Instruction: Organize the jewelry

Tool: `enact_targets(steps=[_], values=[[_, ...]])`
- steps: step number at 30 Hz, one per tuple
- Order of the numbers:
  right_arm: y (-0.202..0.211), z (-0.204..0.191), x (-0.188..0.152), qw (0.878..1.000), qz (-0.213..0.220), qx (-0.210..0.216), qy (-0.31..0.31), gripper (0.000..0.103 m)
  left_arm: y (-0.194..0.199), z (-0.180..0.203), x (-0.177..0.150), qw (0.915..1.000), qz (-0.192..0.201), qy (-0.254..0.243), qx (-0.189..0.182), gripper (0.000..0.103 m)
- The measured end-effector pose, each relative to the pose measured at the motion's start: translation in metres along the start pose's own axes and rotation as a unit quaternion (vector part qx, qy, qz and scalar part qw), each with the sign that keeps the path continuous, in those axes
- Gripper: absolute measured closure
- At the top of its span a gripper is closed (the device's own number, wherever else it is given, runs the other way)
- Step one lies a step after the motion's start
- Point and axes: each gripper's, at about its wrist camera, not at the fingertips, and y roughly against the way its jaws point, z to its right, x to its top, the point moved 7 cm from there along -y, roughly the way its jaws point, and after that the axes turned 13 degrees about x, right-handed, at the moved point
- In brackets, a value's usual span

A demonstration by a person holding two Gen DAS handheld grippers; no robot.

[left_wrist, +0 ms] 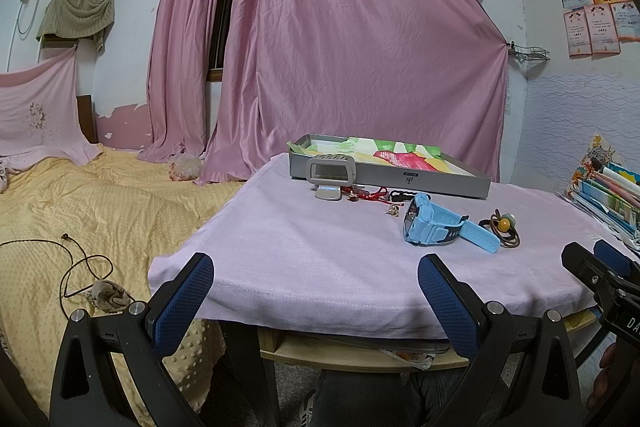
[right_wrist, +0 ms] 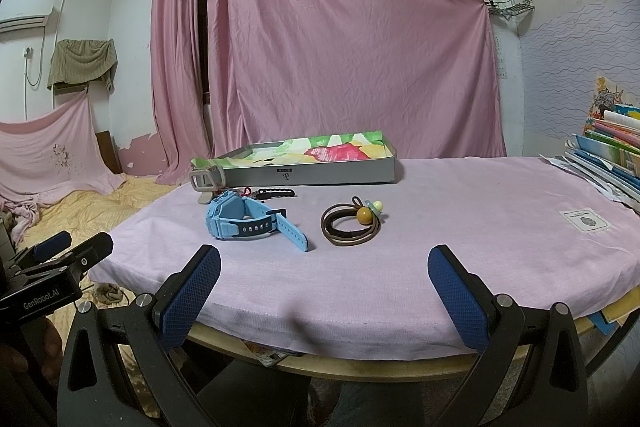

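A light blue watch (left_wrist: pixel 444 225) (right_wrist: pixel 250 221) lies on the pink-covered table beside a brown hair tie with an orange bead (left_wrist: pixel 502 227) (right_wrist: pixel 352 225). Behind them stands a shallow grey tray (left_wrist: pixel 392 181) (right_wrist: pixel 320 173) lined with colourful paper. In front of the tray sit a grey watch (left_wrist: pixel 330 173) (right_wrist: pixel 206 181), a red beaded bracelet (left_wrist: pixel 368 194) and a black clip (right_wrist: pixel 276 192). My left gripper (left_wrist: pixel 316 285) is open at the table's near edge, holding nothing. My right gripper (right_wrist: pixel 324 277) is open too, short of the hair tie.
A bed with a yellow blanket (left_wrist: pixel 80 211) lies left of the table, with a brown cord (left_wrist: pixel 80 263) on it. Stacked books (right_wrist: pixel 608 159) sit at the table's right end. Pink curtains (left_wrist: pixel 340 47) hang behind. A person's legs show under the table edge.
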Motion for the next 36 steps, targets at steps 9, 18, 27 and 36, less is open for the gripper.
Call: enact_targets(steps=[9,18,27,36], values=[[-0.001,0.000,0.000,1.000,0.001,0.000,0.000,0.001,0.000,0.000,0.000,1.0000,0.000,0.000,0.000,0.001],[-0.001,0.000,0.001,1.000,0.001,0.000,0.000,0.001,0.000,0.000,0.000,1.0000,0.000,-0.001,0.000,0.001],[0.000,0.005,0.003,1.000,0.001,-0.001,0.000,0.001,0.000,0.000,0.000,1.0000,-0.001,-0.001,0.000,0.001],[-0.010,0.023,0.016,0.999,0.014,-0.024,0.015,0.001,-0.006,-0.005,0.007,0.9999,0.003,-0.001,-0.016,0.001]])
